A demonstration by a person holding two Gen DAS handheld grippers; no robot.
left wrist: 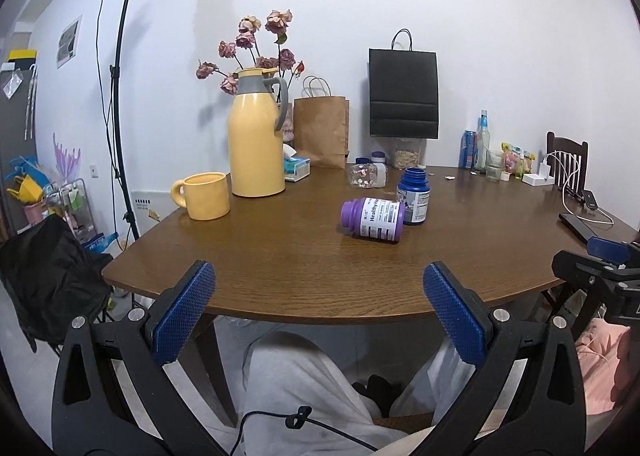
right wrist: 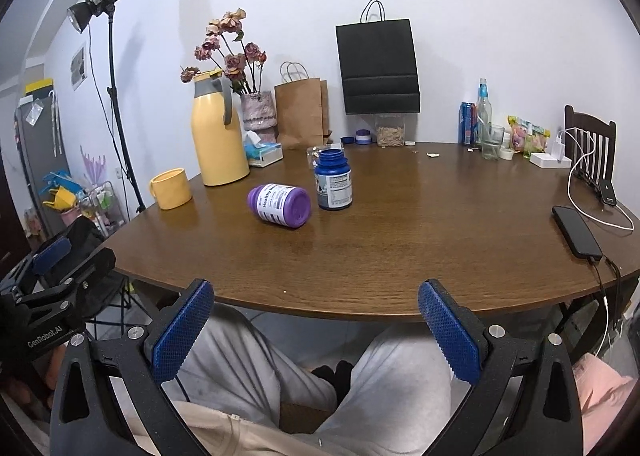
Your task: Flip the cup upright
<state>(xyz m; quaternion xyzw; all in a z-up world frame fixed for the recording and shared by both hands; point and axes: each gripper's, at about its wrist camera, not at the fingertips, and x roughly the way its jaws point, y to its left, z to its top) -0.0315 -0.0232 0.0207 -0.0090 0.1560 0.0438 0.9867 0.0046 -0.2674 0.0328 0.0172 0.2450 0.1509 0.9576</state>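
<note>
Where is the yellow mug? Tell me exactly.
The yellow mug stands upright at the table's far left edge, just left of the yellow thermos jug in both views.

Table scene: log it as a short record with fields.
cup: yellow mug, upright, mouth up, handle to its left, beside the yellow thermos jug
lying item: purple supplement bottle on its side
standing item: blue bottle, upright, behind the purple one
left gripper: open, empty, short of the table edge
right gripper: open, empty
surface: brown wooden table
</note>
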